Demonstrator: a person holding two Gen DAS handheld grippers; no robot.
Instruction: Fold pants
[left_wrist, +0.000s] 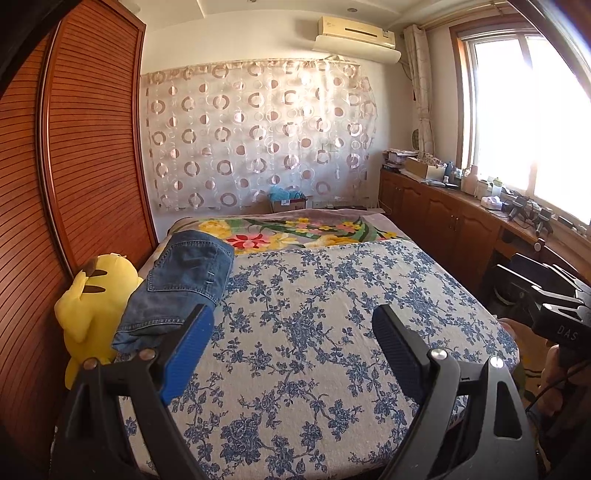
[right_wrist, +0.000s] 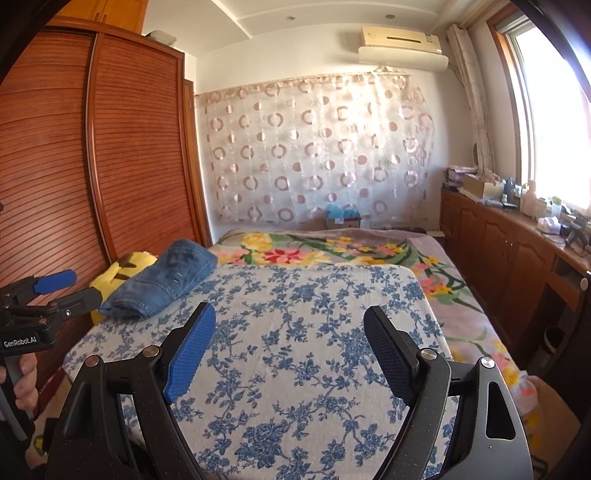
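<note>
View along both hand-held grippers over a bed (left_wrist: 314, 332) covered by a white cloth with blue flower print. Folded denim pants (left_wrist: 181, 284) lie in a compact bundle at the far left corner of that cloth, near the bed's edge; in the right wrist view the same bundle (right_wrist: 162, 284) appears at upper left. A yellow plush toy (left_wrist: 92, 306) sits just beside the pants, between them and the slatted wooden wardrobe (left_wrist: 85, 147). The left gripper (left_wrist: 291, 350) hovers above the cloth with its blue-padded fingers (left_wrist: 188, 354) spread wide and nothing between them; its left finger overlaps the near end of the pants in the picture, but contact cannot be judged. The right gripper (right_wrist: 291, 350) likewise hangs over the cloth, fingers (right_wrist: 190, 354) released and apart, well clear of the pants. Beyond the printed cloth a floral blanket (right_wrist: 332, 251) covers the far part of the bed. A circle-patterned curtain (left_wrist: 258, 133) hangs on the back wall, with an air conditioner (left_wrist: 354, 33) above it.
</note>
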